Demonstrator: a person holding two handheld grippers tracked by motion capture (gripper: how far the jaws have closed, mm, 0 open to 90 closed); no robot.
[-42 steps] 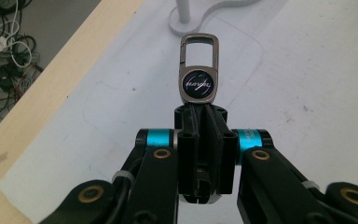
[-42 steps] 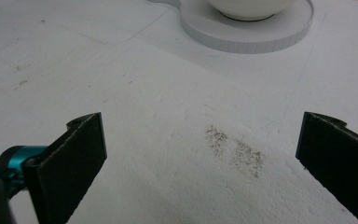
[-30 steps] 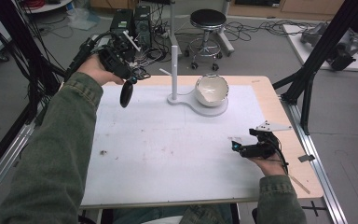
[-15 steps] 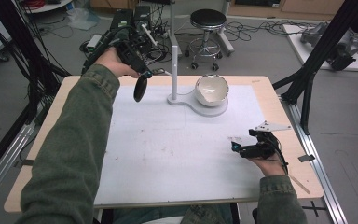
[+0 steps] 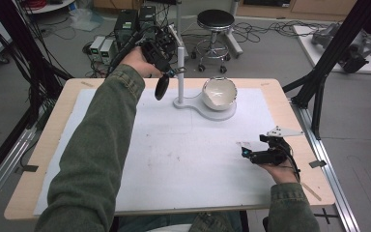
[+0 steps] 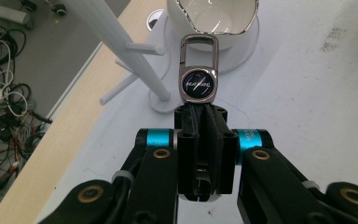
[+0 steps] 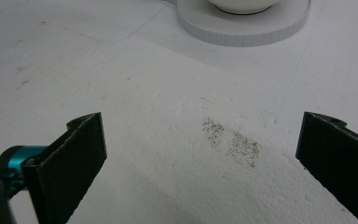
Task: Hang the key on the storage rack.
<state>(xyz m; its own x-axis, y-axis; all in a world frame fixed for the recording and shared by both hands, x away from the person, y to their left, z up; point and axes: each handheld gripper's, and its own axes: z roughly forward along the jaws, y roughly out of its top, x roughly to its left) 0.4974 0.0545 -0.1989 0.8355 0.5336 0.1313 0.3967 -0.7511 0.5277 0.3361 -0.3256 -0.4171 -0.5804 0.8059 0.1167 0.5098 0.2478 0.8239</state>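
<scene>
With the left gripper (image 6: pixel 200 119) clenched on a dark-faced metal keychain clip (image 6: pixel 198 69) beside the white pegged stand (image 6: pixel 121 46), and the right gripper (image 7: pixel 200 163) released and idle, a slight misalignment risked the clip's loop missing the peg and dropping.

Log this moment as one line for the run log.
left hand-held gripper: shut on key fob, near white stand | right hand-held gripper: open, low over mat | bowl: on stand base

A lab: black frame struts (image 5: pixel 328 63), cables (image 5: pixel 14 53) across the grey floor, electronics boxes (image 5: pixel 104 48) and a stool (image 5: pixel 215 21) beyond the worktop (image 5: pixel 38 145).
</scene>
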